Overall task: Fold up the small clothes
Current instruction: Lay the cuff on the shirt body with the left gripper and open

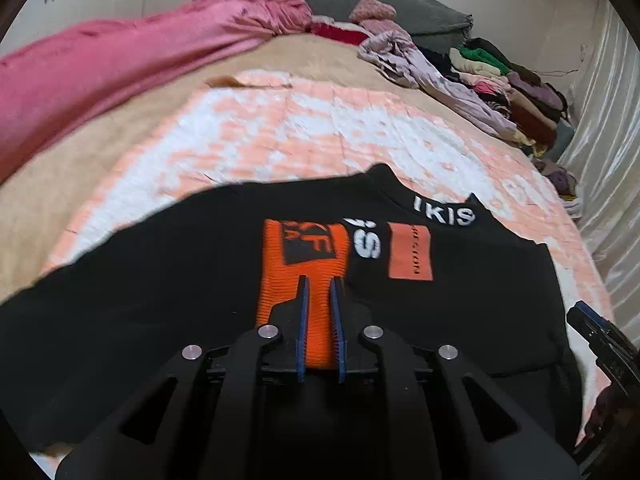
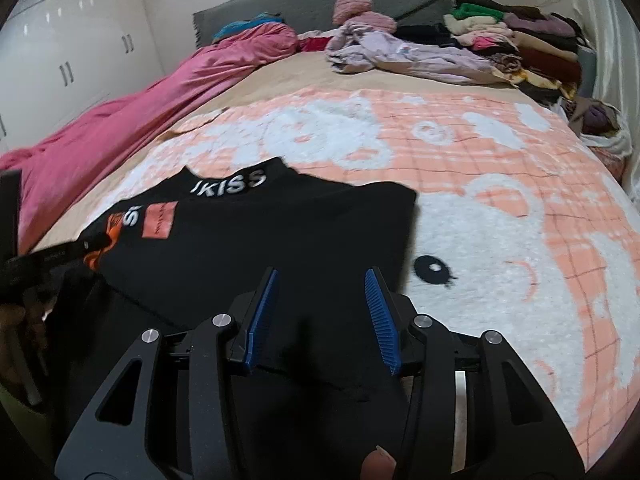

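Note:
A black top (image 1: 160, 288) with white letters and orange patches lies on the peach and white blanket (image 1: 304, 136). My left gripper (image 1: 319, 284) is shut on its orange ribbed cuff (image 1: 316, 320), which is folded over the chest. The top also shows in the right wrist view (image 2: 280, 232). My right gripper (image 2: 322, 276) is open over the top's near right part, with black cloth between and under the fingers. The right gripper shows at the right edge of the left wrist view (image 1: 600, 336). The left gripper shows at the left edge of the right wrist view (image 2: 36, 264).
A pink quilt (image 2: 132, 120) lies along the bed's left side. A lilac garment (image 2: 404, 54) and a stack of folded clothes (image 2: 516, 46) lie at the far right by the grey headboard (image 2: 320, 4). White wardrobes (image 2: 72, 48) stand to the left, a curtain (image 1: 612, 152) to the right.

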`<action>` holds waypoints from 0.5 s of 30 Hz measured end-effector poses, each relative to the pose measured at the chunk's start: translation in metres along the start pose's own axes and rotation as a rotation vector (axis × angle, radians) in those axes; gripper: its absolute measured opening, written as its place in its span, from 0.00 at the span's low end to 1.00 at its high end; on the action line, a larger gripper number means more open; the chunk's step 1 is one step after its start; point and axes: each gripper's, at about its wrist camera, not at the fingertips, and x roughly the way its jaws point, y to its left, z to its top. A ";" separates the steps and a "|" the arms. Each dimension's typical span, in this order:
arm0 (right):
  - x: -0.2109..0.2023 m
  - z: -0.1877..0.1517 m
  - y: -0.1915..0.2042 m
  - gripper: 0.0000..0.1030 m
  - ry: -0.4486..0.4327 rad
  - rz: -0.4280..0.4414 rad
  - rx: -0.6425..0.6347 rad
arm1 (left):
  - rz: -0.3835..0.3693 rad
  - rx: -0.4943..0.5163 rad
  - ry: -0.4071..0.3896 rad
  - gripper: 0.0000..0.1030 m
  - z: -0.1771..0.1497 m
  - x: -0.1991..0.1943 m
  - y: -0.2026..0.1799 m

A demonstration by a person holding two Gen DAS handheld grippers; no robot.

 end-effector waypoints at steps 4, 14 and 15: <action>0.009 -0.005 0.008 0.37 0.030 0.019 -0.014 | 0.069 0.026 -0.078 0.11 0.001 -0.025 0.001; 0.030 -0.015 -0.004 0.36 0.144 0.031 0.034 | 0.027 0.173 0.050 0.28 -0.013 0.009 -0.043; 0.030 -0.015 -0.005 0.36 0.146 0.038 0.038 | 0.046 0.170 0.061 0.28 -0.016 0.015 -0.040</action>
